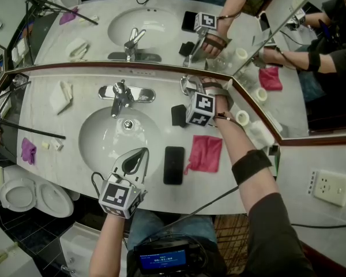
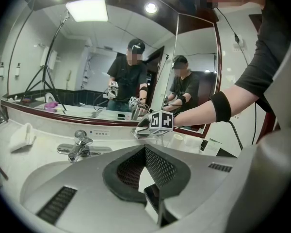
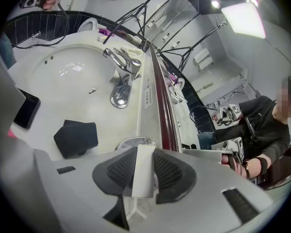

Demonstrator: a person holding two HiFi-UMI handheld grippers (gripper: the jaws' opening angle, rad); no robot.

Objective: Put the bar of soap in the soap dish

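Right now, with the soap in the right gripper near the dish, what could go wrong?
The bar of soap stands on edge between the pads of the right gripper; released so, it may tip off the small soap dish. The dish sits close to the mirror frame, which the jaws could strike. The right forearm passes near a white cup and might topple it.

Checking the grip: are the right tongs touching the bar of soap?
Touching. The right gripper view shows the bar of soap standing between the right tongs, with both pads pressed against its sides.
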